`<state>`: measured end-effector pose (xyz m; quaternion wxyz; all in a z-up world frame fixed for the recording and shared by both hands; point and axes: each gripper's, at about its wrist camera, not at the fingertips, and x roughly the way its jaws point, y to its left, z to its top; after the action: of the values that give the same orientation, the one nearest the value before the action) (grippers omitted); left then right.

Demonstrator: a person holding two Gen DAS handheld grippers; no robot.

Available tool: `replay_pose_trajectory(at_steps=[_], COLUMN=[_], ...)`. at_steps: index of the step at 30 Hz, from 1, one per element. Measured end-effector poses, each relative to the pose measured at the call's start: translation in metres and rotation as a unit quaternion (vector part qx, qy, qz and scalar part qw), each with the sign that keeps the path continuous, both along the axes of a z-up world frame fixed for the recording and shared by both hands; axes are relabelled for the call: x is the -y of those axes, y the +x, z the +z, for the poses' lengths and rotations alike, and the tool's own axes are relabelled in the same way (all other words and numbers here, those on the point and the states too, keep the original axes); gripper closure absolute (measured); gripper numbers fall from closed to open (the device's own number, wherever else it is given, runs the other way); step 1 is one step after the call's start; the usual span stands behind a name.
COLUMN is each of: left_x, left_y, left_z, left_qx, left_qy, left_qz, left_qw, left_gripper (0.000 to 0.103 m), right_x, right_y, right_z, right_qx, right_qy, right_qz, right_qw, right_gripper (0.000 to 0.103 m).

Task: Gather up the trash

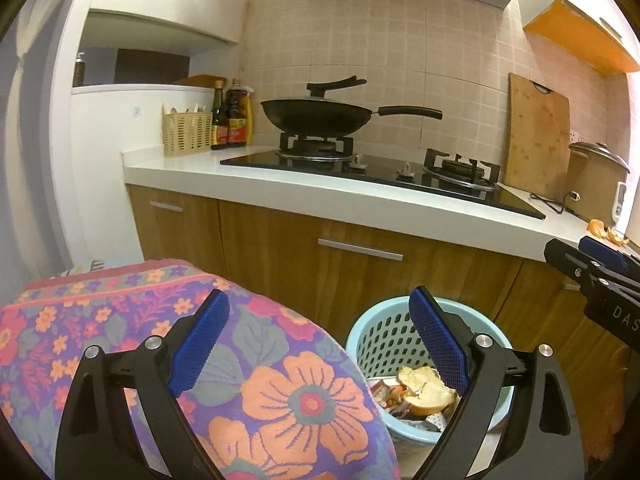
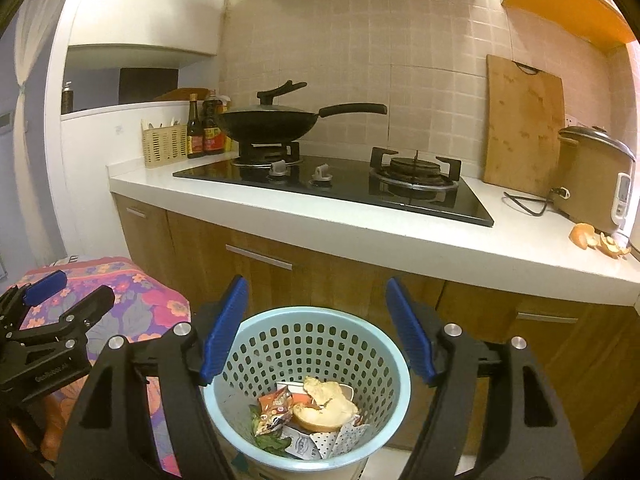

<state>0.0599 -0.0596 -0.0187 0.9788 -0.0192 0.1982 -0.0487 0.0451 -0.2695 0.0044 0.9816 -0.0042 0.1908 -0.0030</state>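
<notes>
Right wrist view: right gripper [image 2: 316, 330] is hanging over the bin, its jaws standing wide apart with nothing between the ribbed blue pads [image 2: 224, 328].
Left wrist view: left gripper [image 1: 320, 344] is also gaping wide and gripping nothing, one pad over the cloth, the other over the bin's rim.
Bin: a round, pale blue plastic basket [image 2: 360, 336] with perforated walls is sitting on the floor in front of the wooden cabinets [image 2: 248, 264].
Trash inside: a torn bread piece [image 2: 328, 404], pale and spongy, is lying on top of a crinkled orange snack wrapper [image 2: 276, 408], green leaves and white paper scraps; what lies lower is hidden.
Trash outside: curled orange peels [image 2: 596, 240] are lying on the smooth white counter [image 2: 360, 236], beside the rice cooker [image 2: 588, 176].
Cloth: a flowered woven fabric [image 1: 280, 392] is draping over a rounded shape just beside the bin; what it covers cannot be told.
Cut off: each gripper's body is running out of frame below.
</notes>
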Motion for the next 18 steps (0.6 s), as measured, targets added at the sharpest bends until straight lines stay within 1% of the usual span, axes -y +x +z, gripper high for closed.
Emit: replay_pose_trajectory(at_steps=[12,16,18], left_x=[0.0021,0.0073,0.0088], left_y=[-0.0020,-0.0050,-0.0056], left_z=[0.0000,0.0003,0.0003], left_qx=[0.006,0.016,0.017], left_qy=[0.014,0.033,0.035], left_qz=[0.001,0.006,0.005], left_qw=[0.9999,0.9993,0.9992], left_gripper=[0.014,0.013,0.013], right_x=[0.0048,0.0058,0.0065], right_y=[0.0032,0.0034,0.0033], right_z=[-0.0060,-0.0069,-0.0068], right_qx=[-0.010,-0.010,-0.008], right_qy=[0.010,0.009,0.008], right_qz=[-0.001,-0.003,-0.004], right_qw=[1.000,1.000,1.000], right_gripper=[0.036,0.036,0.036])
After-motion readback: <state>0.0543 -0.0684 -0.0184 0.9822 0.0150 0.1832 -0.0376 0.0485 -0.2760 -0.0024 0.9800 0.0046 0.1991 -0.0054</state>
